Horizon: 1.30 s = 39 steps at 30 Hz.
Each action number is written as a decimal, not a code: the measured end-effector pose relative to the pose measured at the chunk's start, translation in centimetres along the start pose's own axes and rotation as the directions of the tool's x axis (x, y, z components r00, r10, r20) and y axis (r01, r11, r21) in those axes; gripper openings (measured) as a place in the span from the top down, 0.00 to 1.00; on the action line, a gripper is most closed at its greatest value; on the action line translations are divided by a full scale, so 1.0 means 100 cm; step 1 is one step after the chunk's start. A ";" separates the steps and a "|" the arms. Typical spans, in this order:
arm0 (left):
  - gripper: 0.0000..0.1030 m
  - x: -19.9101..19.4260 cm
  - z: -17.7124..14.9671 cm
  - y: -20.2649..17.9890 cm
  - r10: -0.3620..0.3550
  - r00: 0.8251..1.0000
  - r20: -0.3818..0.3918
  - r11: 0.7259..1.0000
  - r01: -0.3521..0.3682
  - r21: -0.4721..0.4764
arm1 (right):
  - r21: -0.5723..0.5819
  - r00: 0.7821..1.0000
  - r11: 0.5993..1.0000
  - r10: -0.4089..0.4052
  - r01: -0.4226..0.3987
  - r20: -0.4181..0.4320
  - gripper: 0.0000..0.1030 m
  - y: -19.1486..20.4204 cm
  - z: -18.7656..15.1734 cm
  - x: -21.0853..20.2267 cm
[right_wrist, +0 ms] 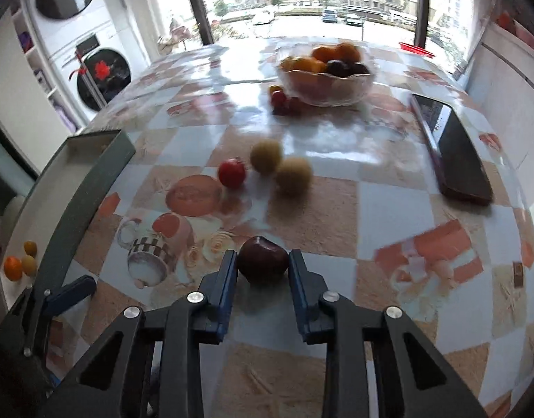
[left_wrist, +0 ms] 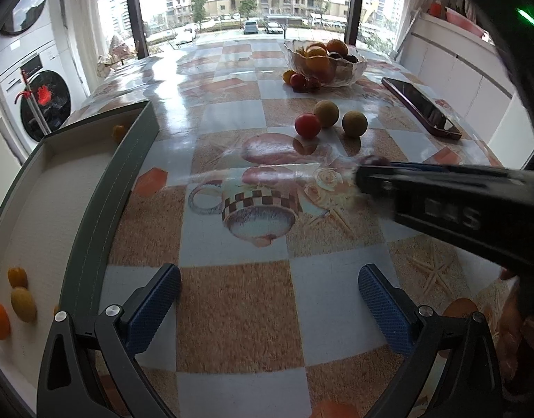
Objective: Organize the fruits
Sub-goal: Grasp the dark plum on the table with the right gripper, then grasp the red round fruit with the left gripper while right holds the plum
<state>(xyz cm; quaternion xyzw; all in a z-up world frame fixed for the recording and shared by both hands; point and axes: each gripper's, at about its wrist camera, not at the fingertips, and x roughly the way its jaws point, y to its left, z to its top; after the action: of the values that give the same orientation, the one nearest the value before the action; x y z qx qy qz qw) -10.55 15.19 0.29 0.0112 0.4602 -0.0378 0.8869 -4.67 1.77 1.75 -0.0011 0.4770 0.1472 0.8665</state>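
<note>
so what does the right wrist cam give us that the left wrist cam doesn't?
Right wrist only: the dark red plum seen plainly, gripped between the right gripper pads and off the table; in the left view only a blurred dark bit shows at that gripper's tip.

Left wrist only: the left gripper with jaws open and empty, and a small orange fruit at the tray's far end.

Both: the green-walled tray, the glass fruit bowl, the red tomato, two yellow-brown round fruits, the phone.
</note>
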 end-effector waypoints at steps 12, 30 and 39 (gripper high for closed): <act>0.17 0.039 0.089 -0.018 0.026 0.999 0.026 0.999 -0.026 0.018 | 0.119 1.000 0.993 -0.017 0.014 0.026 0.69 -0.063 -0.038 -0.032; 0.77 0.042 0.089 -0.006 -0.055 0.998 0.020 0.998 0.056 -0.041 | 0.133 1.000 0.991 -0.014 0.011 0.021 0.69 -0.064 -0.052 -0.042; 0.77 -0.035 0.049 0.023 -0.075 0.989 0.129 0.996 0.081 -0.046 | 0.128 1.000 0.992 0.017 -0.015 -0.011 0.68 -0.042 -0.056 -0.046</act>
<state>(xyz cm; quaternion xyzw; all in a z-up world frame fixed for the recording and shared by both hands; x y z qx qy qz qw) -8.35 17.37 5.95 -0.0318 0.4038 -0.0614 0.9122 -10.51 -4.17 1.91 0.0574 0.4908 0.1233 0.8606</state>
